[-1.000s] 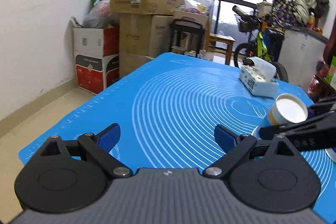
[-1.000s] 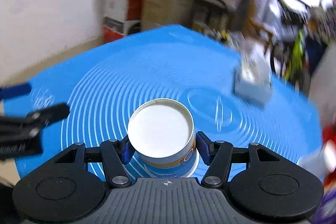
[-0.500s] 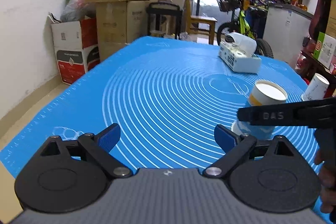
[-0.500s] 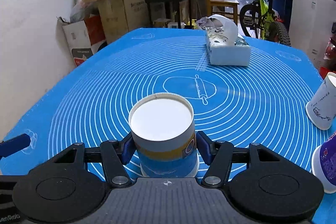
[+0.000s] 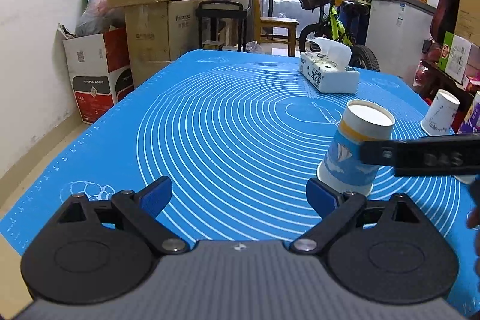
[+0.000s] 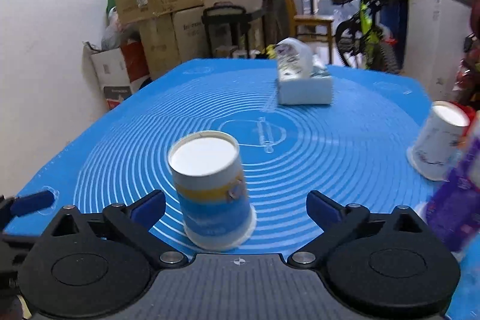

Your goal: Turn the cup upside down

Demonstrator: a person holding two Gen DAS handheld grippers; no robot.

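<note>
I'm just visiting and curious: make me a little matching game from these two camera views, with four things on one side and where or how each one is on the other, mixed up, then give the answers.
Things:
1. blue and yellow cup
2. tissue box
3. white cup
4. right gripper

Places or states:
A. far side of the blue mat, a tissue sticking up
B. fingers spread wide, gripping nothing
C. upside down on the mat, just ahead of the open fingers
D. upside down near the mat's right edge

Pairs: 1-C, 2-A, 3-D, 4-B
</note>
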